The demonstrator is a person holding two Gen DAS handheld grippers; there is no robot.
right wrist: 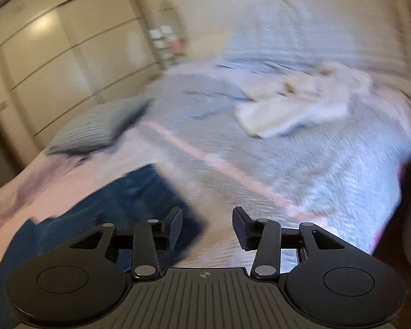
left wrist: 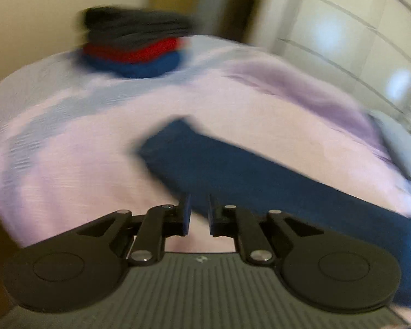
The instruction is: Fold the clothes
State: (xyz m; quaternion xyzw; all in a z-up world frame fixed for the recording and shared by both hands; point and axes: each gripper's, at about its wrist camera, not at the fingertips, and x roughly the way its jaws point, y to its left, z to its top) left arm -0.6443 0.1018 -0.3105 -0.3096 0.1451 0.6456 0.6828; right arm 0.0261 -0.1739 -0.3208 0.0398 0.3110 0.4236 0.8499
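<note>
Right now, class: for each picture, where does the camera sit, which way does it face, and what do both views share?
Left wrist: behind the left tongs, facing a stack of folded dark, red and blue clothes; only the tongs show, slightly open.
Right wrist: behind the right tongs, open, facing a crumpled white garment and grey pillow.
Shared: the long dark blue garment on the pale quilted bedspread.

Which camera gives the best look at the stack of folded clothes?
The left wrist view: the stack of folded clothes sits on the bed's far side, dark layers over red and blue, though blurred. The right wrist view doesn't show it.
</note>
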